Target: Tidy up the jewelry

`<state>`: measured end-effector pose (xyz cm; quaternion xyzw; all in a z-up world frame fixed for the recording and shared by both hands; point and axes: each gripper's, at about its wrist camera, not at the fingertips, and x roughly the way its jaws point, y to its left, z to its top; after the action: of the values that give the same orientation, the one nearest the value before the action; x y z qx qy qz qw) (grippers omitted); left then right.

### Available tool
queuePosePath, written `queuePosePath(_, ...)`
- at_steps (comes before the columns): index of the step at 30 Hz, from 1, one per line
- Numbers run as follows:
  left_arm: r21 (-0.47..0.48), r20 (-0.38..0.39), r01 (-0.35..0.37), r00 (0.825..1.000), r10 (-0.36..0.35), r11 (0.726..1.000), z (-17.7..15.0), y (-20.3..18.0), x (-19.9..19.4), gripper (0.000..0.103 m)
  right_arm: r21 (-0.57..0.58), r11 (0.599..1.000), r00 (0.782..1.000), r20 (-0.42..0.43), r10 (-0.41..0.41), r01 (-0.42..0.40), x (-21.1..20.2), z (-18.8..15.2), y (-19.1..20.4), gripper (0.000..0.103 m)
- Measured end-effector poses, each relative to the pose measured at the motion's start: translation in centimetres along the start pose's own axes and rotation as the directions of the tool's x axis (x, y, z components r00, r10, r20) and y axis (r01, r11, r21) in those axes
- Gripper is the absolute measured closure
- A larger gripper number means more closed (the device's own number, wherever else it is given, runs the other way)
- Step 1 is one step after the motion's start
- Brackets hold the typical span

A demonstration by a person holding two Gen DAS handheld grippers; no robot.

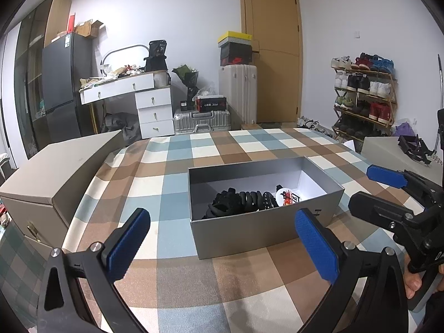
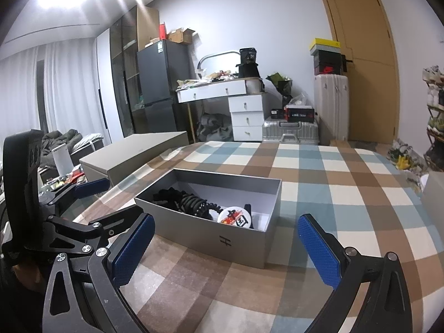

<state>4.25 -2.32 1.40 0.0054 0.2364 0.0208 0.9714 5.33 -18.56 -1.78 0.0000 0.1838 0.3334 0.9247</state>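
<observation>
With both the left tongs (image 1: pixel 219 249) and right tongs (image 2: pixel 226 247) hanging wide and empty above the worktop's (image 1: pixel 249 291) near edge, the light grey box (image 1: pixel 263 227) at mid-worktop, holding tangled black jewelry (image 1: pixel 244 201), is risking sliding or snagging on pickup.

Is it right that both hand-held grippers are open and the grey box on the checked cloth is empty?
Not empty. The right wrist view shows the grey box holding black coiled bands and a round badge. Both the left hand-held gripper and the right hand-held gripper are open.
</observation>
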Motion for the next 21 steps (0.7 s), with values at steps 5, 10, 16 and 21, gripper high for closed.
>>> queuePosePath(5,0.0,-0.002,0.003,1.0,-0.003,1.0,0.0,-0.08,0.04,0.001,-0.003,1.0,1.0,0.001,-0.002,0.002,-0.06,-0.04,0.02,0.0)
queuePosePath(10,-0.004,-0.002,0.001,1.0,-0.001,1.0,0.05,-0.15,0.13,0.001,-0.005,1.0,1.0,-0.002,-0.002,0.002,0.02,-0.04,-0.03,0.0)
queuePosePath(16,-0.002,-0.004,0.001,1.0,-0.001,1.0,0.07,-0.16,0.12,0.001,-0.005,1.0,1.0,-0.002,-0.003,0.003,0.03,-0.06,0.02,0.0)
queuePosePath(21,-0.008,0.002,-0.002,1.0,0.002,1.0,0.08,0.04,-0.08,0.001,-0.002,1.0,1.0,-0.005,-0.003,0.003,0.14,-0.04,-0.04,0.0)
